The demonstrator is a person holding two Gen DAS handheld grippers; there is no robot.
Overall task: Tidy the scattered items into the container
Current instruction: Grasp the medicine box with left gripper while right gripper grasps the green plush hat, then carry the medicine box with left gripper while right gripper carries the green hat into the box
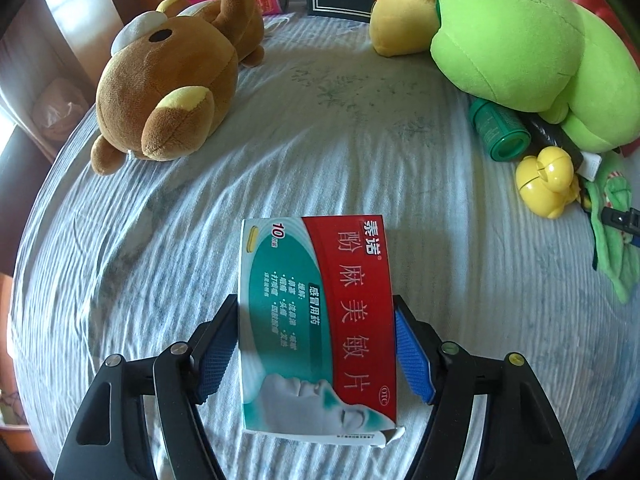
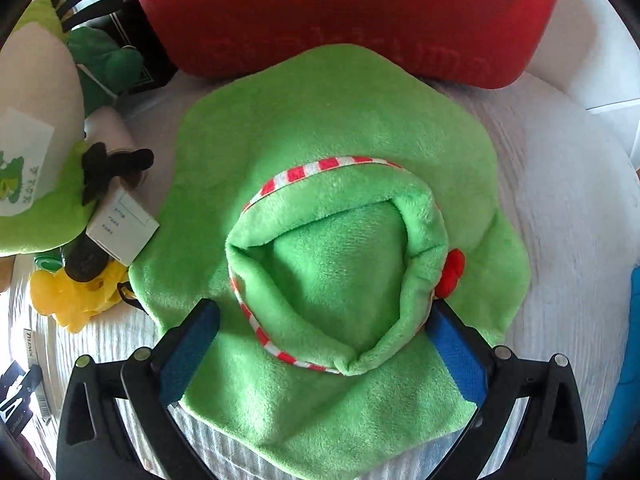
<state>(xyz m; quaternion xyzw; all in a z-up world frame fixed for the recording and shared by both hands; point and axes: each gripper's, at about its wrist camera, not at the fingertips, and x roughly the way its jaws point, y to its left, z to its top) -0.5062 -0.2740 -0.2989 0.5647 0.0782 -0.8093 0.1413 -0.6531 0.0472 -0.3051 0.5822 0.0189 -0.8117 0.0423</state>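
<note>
In the left wrist view, a flat medicine box (image 1: 316, 320), red, teal and white, sits lengthwise between my fingers. My left gripper (image 1: 315, 304) is shut on it, with the blue pads (image 1: 412, 356) pressed against its two long sides over the striped bedsheet (image 1: 160, 260). In the right wrist view, a green plush hat (image 2: 332, 152) with a red-and-white striped band lies flat on the bed, its crown dented in. My right gripper (image 2: 324, 308) is open, one finger on each side of the crown and over the brim.
A brown teddy bear (image 1: 172, 80) lies at the far left. A yellow duck plush (image 1: 400, 12), a green plush (image 1: 520, 32), a green bottle (image 1: 500, 132) and a yellow plastic toy (image 1: 544, 180) lie at the right. A red cushion (image 2: 340, 16) stands behind the hat, and a small white box (image 2: 120, 232) lies left of it.
</note>
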